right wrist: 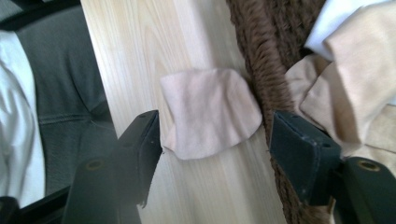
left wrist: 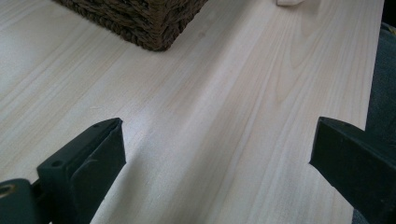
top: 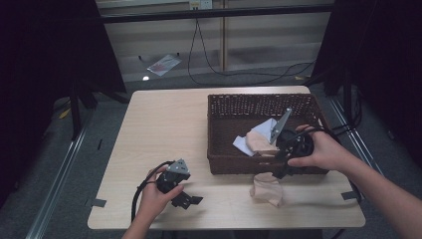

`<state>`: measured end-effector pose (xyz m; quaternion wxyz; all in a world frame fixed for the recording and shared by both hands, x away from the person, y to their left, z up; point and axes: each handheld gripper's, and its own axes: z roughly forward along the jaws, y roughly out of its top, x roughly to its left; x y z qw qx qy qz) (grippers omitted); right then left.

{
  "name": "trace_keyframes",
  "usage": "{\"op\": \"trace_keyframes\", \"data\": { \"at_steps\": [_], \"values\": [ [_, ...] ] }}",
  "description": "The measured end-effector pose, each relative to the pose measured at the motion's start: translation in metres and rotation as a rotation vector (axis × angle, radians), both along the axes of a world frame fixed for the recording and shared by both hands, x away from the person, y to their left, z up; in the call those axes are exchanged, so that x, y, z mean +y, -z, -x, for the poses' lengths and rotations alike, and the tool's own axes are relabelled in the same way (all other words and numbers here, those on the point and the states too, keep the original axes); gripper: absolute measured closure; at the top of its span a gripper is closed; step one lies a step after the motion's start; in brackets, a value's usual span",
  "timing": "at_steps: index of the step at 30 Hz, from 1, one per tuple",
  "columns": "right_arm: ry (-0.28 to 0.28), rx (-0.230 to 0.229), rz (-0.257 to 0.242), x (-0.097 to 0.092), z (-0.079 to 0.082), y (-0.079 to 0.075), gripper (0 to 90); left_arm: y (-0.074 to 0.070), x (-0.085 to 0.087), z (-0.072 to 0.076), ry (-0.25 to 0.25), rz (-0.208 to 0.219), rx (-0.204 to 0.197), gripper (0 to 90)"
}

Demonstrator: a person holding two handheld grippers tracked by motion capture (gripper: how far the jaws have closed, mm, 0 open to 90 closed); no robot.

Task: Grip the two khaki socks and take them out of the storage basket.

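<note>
While the right gripper [top: 281, 167] hangs over the near rim of the dark brown woven wicker basket [top: 221, 162], its jaws are spread fairly wide with nothing pinched. Below them, a small peach-beige cloth piece [right wrist: 210, 112] lies flat on the pale wood counter [top: 164, 129], touching the basket's outer wall. More beige and white cloth [top: 259, 139] sits inside the basket. The left gripper [top: 191, 200] rests low on the counter, jaws wide, empty, well apart from the basket.
</note>
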<state>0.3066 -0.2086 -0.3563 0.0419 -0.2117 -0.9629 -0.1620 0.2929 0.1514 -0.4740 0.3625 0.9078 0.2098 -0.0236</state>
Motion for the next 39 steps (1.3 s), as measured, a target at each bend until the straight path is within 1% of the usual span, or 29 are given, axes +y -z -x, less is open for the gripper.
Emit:
{"op": "trace_keyframes", "data": {
  "at_steps": [2, 3, 4, 5, 6, 7, 8, 10, 11, 12, 13, 16, 17, 18, 19, 20, 21, 23, 24, 25, 26, 27, 28, 29, 33, 34, 36, 37, 39],
  "values": [
    [-0.001, -0.008, 0.011, -0.001, -0.002, -0.005, 30.7, 0.000, 0.000, 0.000, -0.002, -0.001, 0.002, 2.9],
    [-0.001, -0.008, 0.011, -0.001, -0.002, -0.005, 30.7, 0.000, 0.000, 0.001, -0.009, 0.009, 0.005, 2.9],
    [0.010, -0.008, 0.023, -0.001, -0.004, -0.009, 29.0, 0.000, 0.000, 0.001, -0.009, 0.010, 0.004, 2.9],
    [0.010, -0.008, 0.023, -0.001, -0.004, -0.009, 29.0, 0.000, 0.000, 0.000, -0.003, 0.003, 0.002, 2.9],
    [0.015, -0.001, 0.026, 0.000, -0.004, -0.011, 28.8, -0.001, 0.000, 0.000, -0.005, -0.015, -0.005, 2.9],
    [0.015, -0.007, 0.031, -0.001, -0.006, -0.013, 28.1, 0.000, 0.000, 0.000, -0.001, 0.001, 0.001, 2.9],
    [0.026, -0.007, 0.032, -0.001, -0.007, -0.015, 26.4, 0.000, -0.001, 0.001, -0.008, 0.004, 0.008, 2.9],
    [0.038, -0.009, 0.022, -0.001, -0.009, -0.020, 25.1, 0.001, -0.001, 0.001, -0.012, 0.011, 0.006, 2.9],
    [0.036, -0.014, 0.018, -0.002, -0.011, -0.022, 23.8, -0.001, -0.001, 0.001, -0.017, -0.018, -0.006, 2.9],
    [0.052, -0.012, 0.019, -0.003, -0.013, -0.025, 23.2, 0.000, 0.000, 0.000, -0.004, -0.008, 0.007, 2.9],
    [0.054, -0.029, 0.032, -0.004, -0.017, -0.029, 22.2, 0.000, 0.000, 0.000, -0.002, -0.009, 0.006, 2.9],
    [0.068, -0.026, 0.031, -0.005, -0.021, -0.032, 21.6, 0.000, 0.000, 0.000, -0.001, -0.008, 0.007, 2.9],
    [0.081, -0.029, 0.032, -0.006, -0.022, -0.033, 21.6, -0.001, -0.001, 0.000, -0.003, -0.017, 0.006, 2.9],
    [0.077, -0.034, 0.028, -0.008, -0.026, -0.033, 21.6, -0.001, -0.001, 0.000, -0.003, -0.016, 0.007, 2.9],
    [0.097, -0.036, 0.031, -0.009, -0.031, -0.032, 20.3, -0.001, 0.000, 0.000, -0.006, -0.015, 0.006, 2.9],
    [0.097, -0.036, 0.031, -0.009, -0.031, -0.032, 20.3, -0.001, 0.000, 0.000, -0.006, -0.015, 0.006, 2.9],
    [0.123, -0.031, 0.028, -0.011, -0.037, -0.031, 20.2, -0.001, 0.000, 0.000, -0.009, -0.012, 0.005, 2.9],
    [0.140, -0.042, 0.026, -0.013, -0.042, -0.029, 19.0, 0.000, 0.000, 0.000, -0.007, 0.000, 0.004, 2.9],
    [0.140, -0.042, 0.026, -0.013, -0.042, -0.029, 19.0, 0.000, 0.000, 0.000, -0.007, 0.000, 0.004, 2.9],
    [0.158, -0.039, 0.028, -0.013, -0.045, -0.028, 18.9, -0.001, 0.001, 0.000, -0.006, -0.005, 0.004, 2.9],
    [0.160, -0.040, 0.031, -0.014, -0.048, -0.026, 18.9, 0.000, 0.000, 0.000, -0.007, 0.003, 0.004, 2.9],
    [0.176, -0.039, 0.033, -0.014, -0.054, -0.021, 18.0, -0.001, 0.001, 0.000, -0.006, -0.006, 0.004, 2.9],
    [0.176, -0.039, 0.033, -0.014, -0.054, -0.021, 18.0, 0.000, 0.000, 0.000, -0.007, 0.003, 0.004, 2.9],
    [0.200, -0.040, 0.043, -0.013, -0.059, -0.015, 16.5, -0.001, 0.001, 0.000, -0.009, -0.004, 0.002, 2.9],
    [0.219, -0.044, 0.040, -0.014, -0.066, -0.008, 14.6, -0.001, 0.001, 0.000, -0.007, 0.001, 0.003, 2.9],
    [0.245, -0.047, 0.042, -0.013, -0.070, -0.003, 13.5, -0.001, 0.001, 0.000, -0.007, 0.002, 0.003, 2.9],
    [0.246, -0.045, 0.043, -0.014, -0.073, 0.000, 13.5, -0.001, 0.002, 0.000, -0.007, 0.002, 0.002, 2.9],
    [0.265, -0.041, 0.049, -0.014, -0.076, 0.005, 13.5, -0.001, 0.002, 0.000, -0.008, 0.004, 0.005, 2.9],
    [0.268, -0.043, 0.053, -0.015, -0.080, 0.011, 13.5, -0.001, 0.002, 0.000, -0.009, 0.006, 0.006, 2.9]
  ]
}}
